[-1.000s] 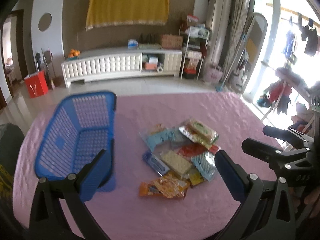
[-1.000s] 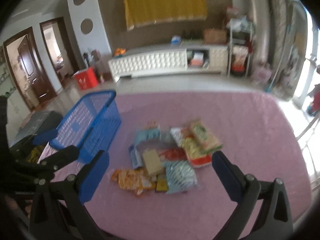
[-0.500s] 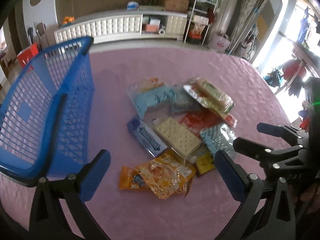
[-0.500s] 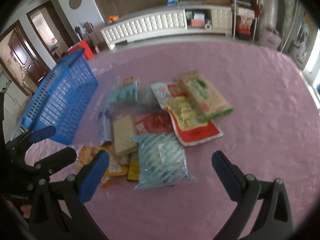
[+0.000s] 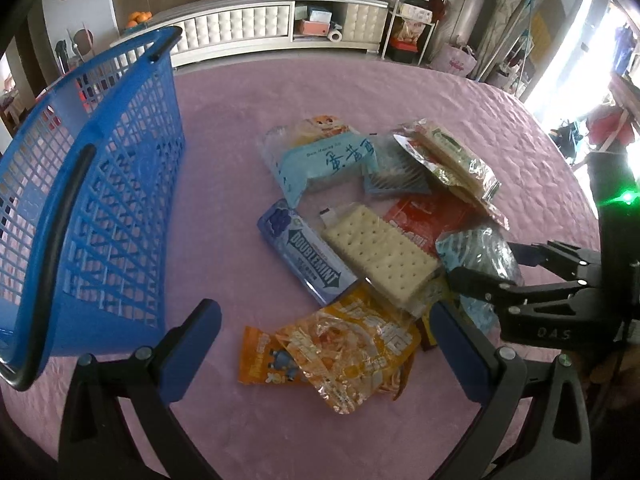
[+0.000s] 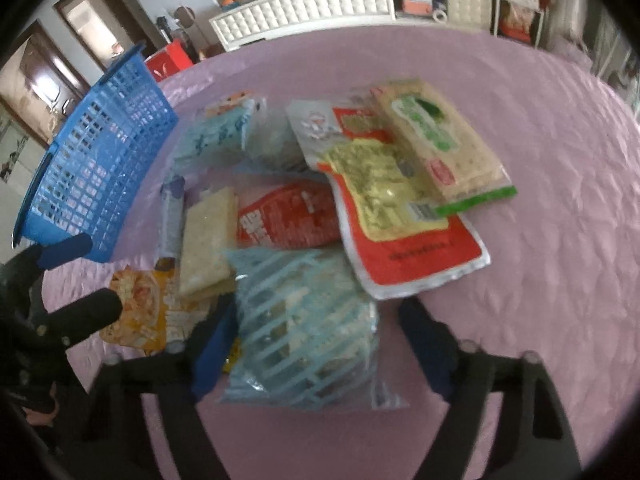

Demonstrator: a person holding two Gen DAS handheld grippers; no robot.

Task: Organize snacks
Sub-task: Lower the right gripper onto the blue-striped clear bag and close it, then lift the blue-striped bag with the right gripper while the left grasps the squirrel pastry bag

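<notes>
Both jaws wide, empty: left gripper [image 5: 326,344] over orange pack [image 5: 344,354], right gripper [image 6: 318,340] straddling striped bag [image 6: 304,328]; slippery film may slide out, overlapping packs drag.

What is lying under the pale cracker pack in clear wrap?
The pale cracker pack lies over a red packet and an orange crinkly bag; the covered parts of both are hidden.

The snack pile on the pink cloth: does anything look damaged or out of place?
The orange snack packet at the near edge looks crumpled. The snacks overlap in a loose heap beside the blue basket, none in it yet.
</notes>
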